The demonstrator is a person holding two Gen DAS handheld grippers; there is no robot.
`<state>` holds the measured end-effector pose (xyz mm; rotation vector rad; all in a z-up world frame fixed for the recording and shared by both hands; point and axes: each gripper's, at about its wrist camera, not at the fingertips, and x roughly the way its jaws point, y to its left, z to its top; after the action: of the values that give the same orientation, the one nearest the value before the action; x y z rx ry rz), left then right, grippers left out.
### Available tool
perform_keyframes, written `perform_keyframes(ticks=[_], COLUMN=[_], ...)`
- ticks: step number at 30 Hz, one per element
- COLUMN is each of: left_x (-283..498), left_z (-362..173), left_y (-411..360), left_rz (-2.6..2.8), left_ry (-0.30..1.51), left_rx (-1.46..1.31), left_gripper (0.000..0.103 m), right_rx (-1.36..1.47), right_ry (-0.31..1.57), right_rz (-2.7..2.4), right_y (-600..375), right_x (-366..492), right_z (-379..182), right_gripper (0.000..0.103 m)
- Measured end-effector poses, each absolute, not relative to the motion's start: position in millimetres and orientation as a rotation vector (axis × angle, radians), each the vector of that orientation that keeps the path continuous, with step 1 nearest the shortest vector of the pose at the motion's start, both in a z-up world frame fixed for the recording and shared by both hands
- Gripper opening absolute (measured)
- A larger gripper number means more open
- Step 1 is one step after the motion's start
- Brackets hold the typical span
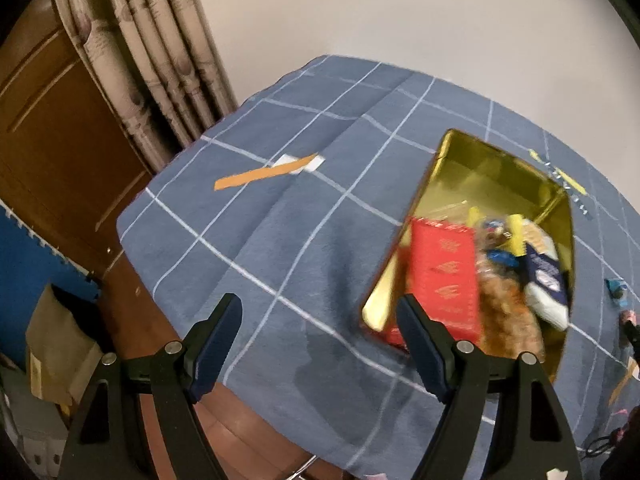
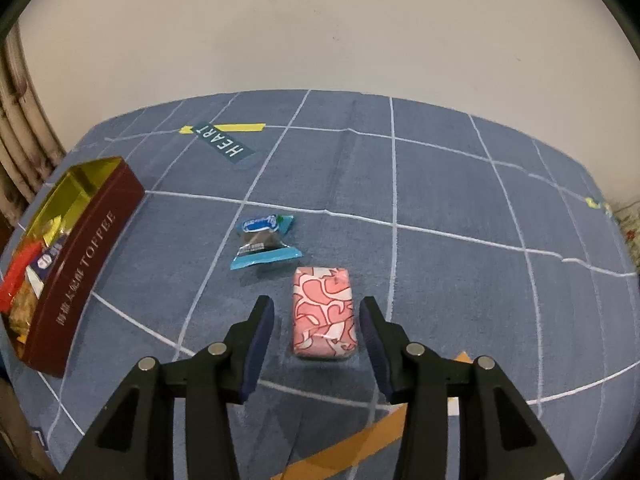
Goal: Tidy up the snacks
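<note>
Two loose snacks lie on the blue checked tablecloth (image 2: 440,200), just beside each other: a pink patterned packet (image 2: 324,314) and a blue-wrapped sweet (image 2: 264,242). To their left stands the tin (image 2: 86,276), dark red outside, gold inside, lid off, part-filled.

Right gripper (image 2: 318,322): tongs spread either side of the pink packet, not pinching. A gap shows on both sides between pads and wrapper. Packet rests flat on the cloth.

Left gripper (image 1: 320,326): tongs spread wide, nothing between them, hovering over bare cloth at the tin's near corner.

Step in hand, as I read it: picking up the pink packet to go into the tin. To do it well, lower until the pads bracket the packet's long sides near its middle, then close squarely. Gripping too high risks catching only wrapper film. Keep clear of the blue sweet just beyond.

Materials: pink packet is a soft, rounded brick in glossy film, likely to yield under pressure. Blue sweet has a twisted, flared wrapper, crinkly. Tin is rigid, with a shiny gold lining. Inside it, a flat red packet (image 1: 444,280), something crumbly brown, possibly biscuits (that view is blurred), and a white-and-navy pouch (image 1: 546,280).
</note>
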<state>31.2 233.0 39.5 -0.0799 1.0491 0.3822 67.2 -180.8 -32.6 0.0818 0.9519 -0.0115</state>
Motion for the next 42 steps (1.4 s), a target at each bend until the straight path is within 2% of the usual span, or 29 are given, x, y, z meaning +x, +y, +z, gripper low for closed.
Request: perform_keyframes(ticks=[9,14,21,29,42], left_x=[59,77,104,122,163], left_z=[60,56,38,14,-11], left_y=[153,91,22,-13,-72], left_rz=[0.223,0.099,-0.024,-0.113,-0.248], left_ry=[1.036,1.043,1.078,1.161,1.281], left_rx=[0.027,0.098,0.143,0.097,-0.037], left_gripper=[0.077,0.077,0.077,0.077,0.075], right_rx=[0.079,0.065,0.102,0.068,0.111], right_ry=[0.932,0.908,0.918,0.884,0.864], right_rz=[0.026,0.045,0.088,0.069,-0.102], right_y=[-185,-182,-191,-198,-288], right_x=[69,66,63,58,42], right_z=[-38,-36,-39,-39,-41], right_gripper=[0.045,0.031,0.031,0.031,0.030])
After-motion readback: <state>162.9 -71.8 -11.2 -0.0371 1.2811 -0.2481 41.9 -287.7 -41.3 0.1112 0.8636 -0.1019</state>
